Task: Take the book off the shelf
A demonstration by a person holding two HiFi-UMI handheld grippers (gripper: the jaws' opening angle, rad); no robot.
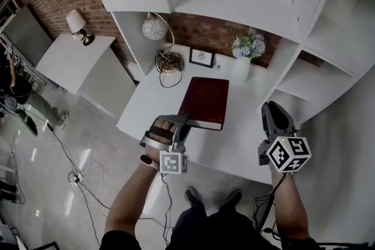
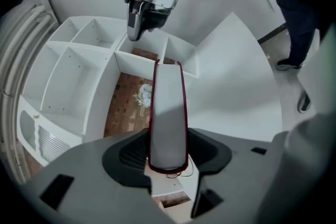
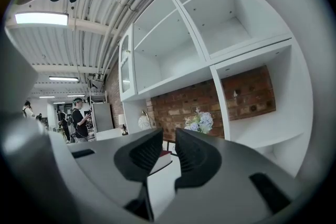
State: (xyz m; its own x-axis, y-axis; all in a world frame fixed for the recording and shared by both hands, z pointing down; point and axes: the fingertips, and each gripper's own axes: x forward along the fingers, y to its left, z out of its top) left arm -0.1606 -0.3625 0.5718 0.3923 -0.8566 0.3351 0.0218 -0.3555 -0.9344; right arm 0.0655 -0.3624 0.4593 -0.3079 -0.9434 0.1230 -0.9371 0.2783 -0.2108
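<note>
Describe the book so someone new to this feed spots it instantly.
Find the white desk below the white shelves. Near its front edge, the left claw grips a thick book by its near end. It is the only dark red thing there, far bigger than the small picture frame and vase of flowers behind it.

White desk (image 1: 234,146) — vase (image 1: 240,69), frame (image 1: 201,57), lamp (image 1: 168,60)

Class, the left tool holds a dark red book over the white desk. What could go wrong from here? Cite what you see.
1. The left tool clamps the book only at its near edge; the unsupported far end could sag or slip free.
2. The flower vase and picture frame stand just beyond the book; a forward push might topple them.
</note>
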